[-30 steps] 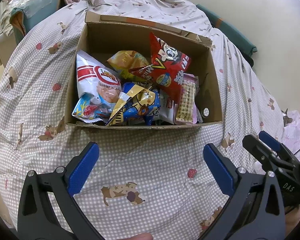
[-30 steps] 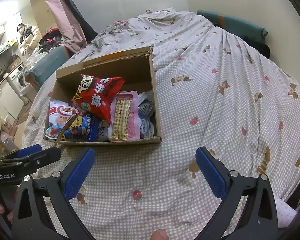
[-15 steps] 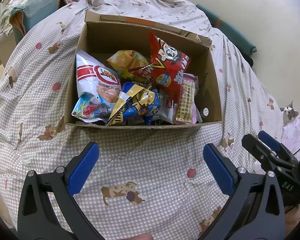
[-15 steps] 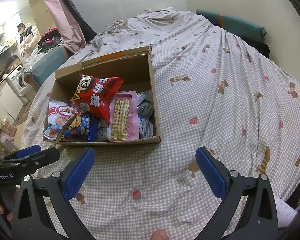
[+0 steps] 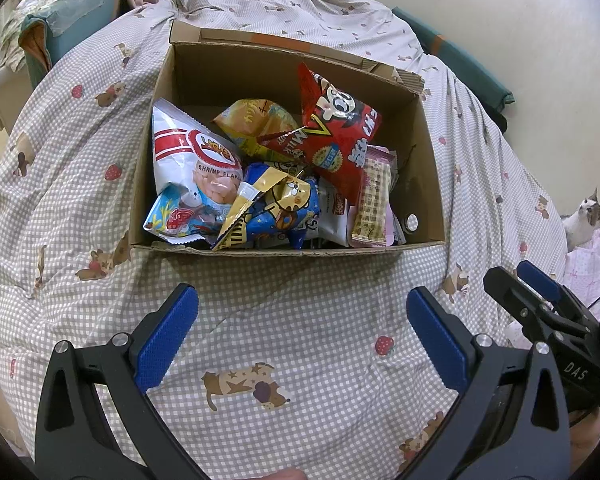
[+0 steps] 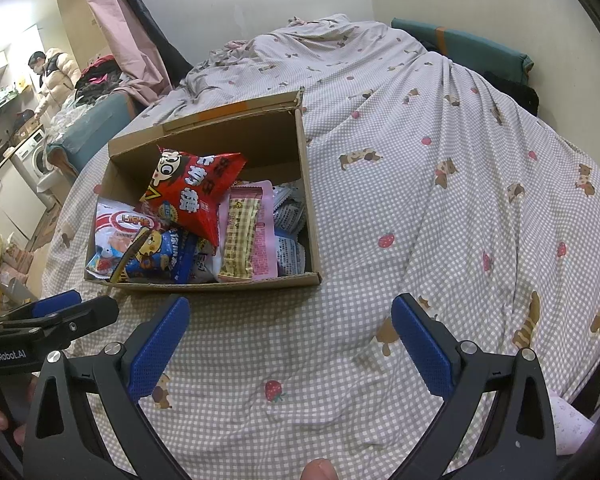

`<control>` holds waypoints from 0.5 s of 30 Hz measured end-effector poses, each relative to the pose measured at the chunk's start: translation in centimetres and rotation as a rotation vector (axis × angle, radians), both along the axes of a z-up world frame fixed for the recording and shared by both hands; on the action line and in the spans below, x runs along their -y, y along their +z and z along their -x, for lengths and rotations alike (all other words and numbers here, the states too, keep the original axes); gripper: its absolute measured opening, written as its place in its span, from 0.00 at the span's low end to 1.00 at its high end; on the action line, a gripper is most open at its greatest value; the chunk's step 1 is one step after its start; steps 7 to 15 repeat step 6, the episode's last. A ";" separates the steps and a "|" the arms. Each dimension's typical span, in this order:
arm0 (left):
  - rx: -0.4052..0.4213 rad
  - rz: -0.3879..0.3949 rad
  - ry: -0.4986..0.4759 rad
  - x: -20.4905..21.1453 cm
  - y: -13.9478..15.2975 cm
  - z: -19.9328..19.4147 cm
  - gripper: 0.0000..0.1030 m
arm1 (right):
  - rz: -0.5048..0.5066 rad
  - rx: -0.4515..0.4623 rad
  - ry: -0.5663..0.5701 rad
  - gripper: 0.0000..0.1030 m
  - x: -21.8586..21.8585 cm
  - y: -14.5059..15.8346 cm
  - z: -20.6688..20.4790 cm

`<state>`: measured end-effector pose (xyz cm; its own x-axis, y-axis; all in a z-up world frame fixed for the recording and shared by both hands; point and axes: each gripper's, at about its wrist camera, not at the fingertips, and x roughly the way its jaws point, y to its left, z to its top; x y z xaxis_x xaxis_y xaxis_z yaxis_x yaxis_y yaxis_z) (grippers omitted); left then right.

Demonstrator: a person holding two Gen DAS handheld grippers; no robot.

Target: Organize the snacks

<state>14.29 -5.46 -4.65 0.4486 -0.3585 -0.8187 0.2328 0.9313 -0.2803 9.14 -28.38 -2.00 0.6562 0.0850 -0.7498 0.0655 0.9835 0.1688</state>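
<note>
Bedroom setting: grey checked bedspread with dog and strawberry print [image 5: 300,320] covers the bed, and it is my working surface. My left gripper [image 5: 302,334] hovers low over the cloth, jaws spread wide, holding nothing. My right gripper [image 6: 290,338] sits alongside, likewise spread and empty.

Just beyond both, an open brown cardboard box [image 5: 428,184] holds the snacks in a loose heap: red foil bag with cartoon face [image 5: 336,136] propped highest, white shrimp-flake bag with red stripes [image 5: 188,160] at left, blue and gold crinkled packet [image 5: 276,208] at front, pink wafer-bar packet [image 5: 374,196] leaning right, yellow bag [image 5: 256,124] behind.

Judgement: the scene fits either snacks gathered in or snacks awaiting sorting out. Any grasp should pinch a sealed edge, not the puffed middle, to avoid crushing contents.
</note>
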 end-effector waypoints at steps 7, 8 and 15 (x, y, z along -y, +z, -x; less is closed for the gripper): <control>0.001 0.005 -0.005 0.0 0.0 0.1 1.00 | -0.002 -0.004 -0.007 1.00 0.3 -0.2 0.0; 0.001 0.005 -0.005 0.0 0.0 0.1 1.00 | -0.002 -0.004 -0.007 1.00 0.3 -0.2 0.0; 0.001 0.005 -0.005 0.0 0.0 0.1 1.00 | -0.002 -0.004 -0.007 1.00 0.3 -0.2 0.0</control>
